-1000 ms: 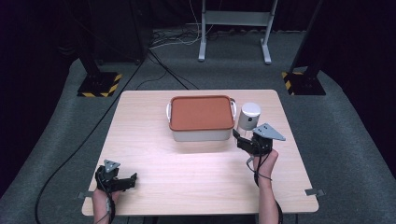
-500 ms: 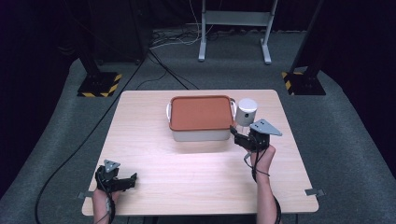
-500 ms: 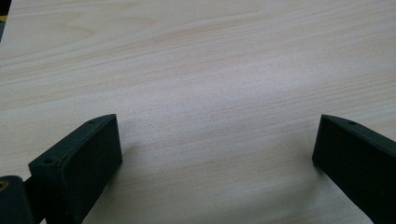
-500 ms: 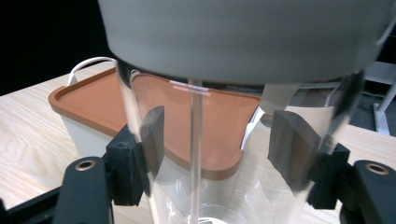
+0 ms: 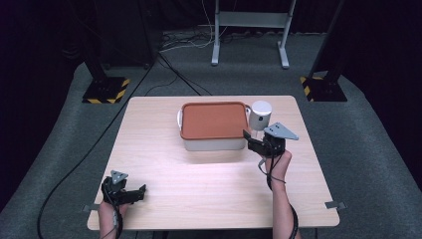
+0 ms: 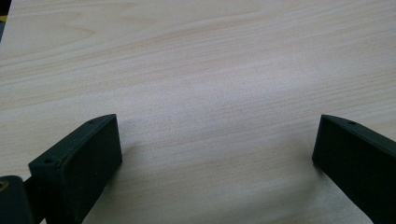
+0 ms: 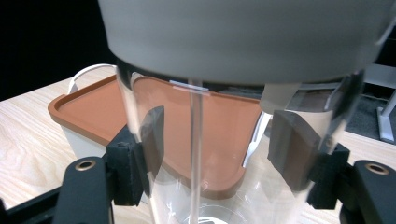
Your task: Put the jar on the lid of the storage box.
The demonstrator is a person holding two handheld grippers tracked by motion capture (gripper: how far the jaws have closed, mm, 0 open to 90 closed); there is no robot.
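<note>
Already the right gripper (image 5: pixel 257 141) had its jaws clamped on the clear jar (image 7: pixel 224 154), a see-through cylinder with a smooth grey lid (image 5: pixel 261 108). It stood upright, long axis vertical, lifted clear of the table (image 5: pixel 164 164) I judged, just beside the right end of the white box (image 5: pixel 211 144). That box was rectangular with a matte terracotta lid (image 5: pixel 214 119) and rounded corners. The right hand was plainly the nearer; the left gripper (image 5: pixel 130 193) rested well apart at the near left corner, jaws wide over bare pale woodgrain, holding nothing.
</note>
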